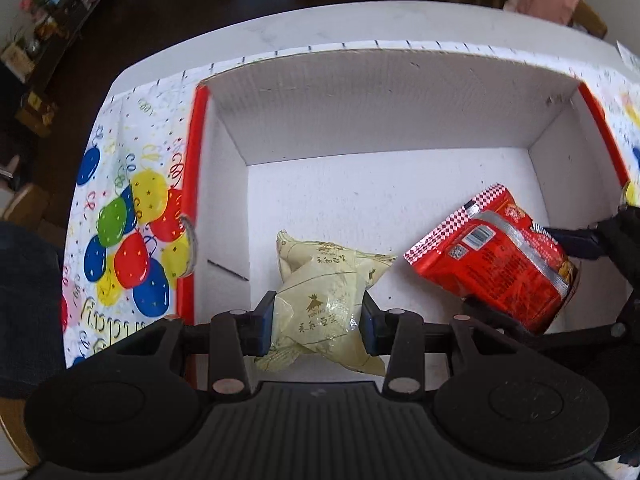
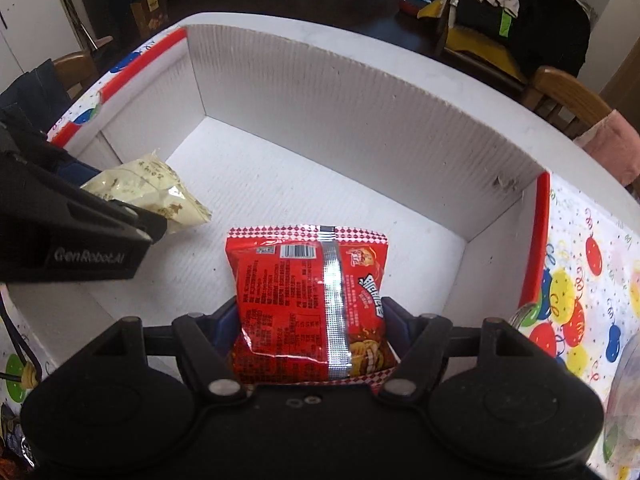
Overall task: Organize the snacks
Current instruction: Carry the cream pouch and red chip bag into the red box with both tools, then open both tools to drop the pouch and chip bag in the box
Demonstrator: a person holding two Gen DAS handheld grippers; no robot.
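Both snacks hang inside the white box (image 1: 360,92), down near its floor, so the next move looks like a simple let-go.

The left gripper (image 1: 318,320) has its jaws squeezed on the pale yellow packet (image 1: 320,300). The packet's long side runs away from the jaws, toward the far wall, and it sits near the box's left wall. It has gold Chinese writing and a small star mark, too small to read.

The right gripper (image 2: 310,332) has its jaws squeezed on the red packet (image 2: 308,300), nearer the box's right wall. Its long side also points away from the jaws. We see its back: a barcode, a silver seam and tiny print.

The box stands on a bench with a balloon cloth (image 1: 124,232). The left tool's side reads "GenRobot.AI".
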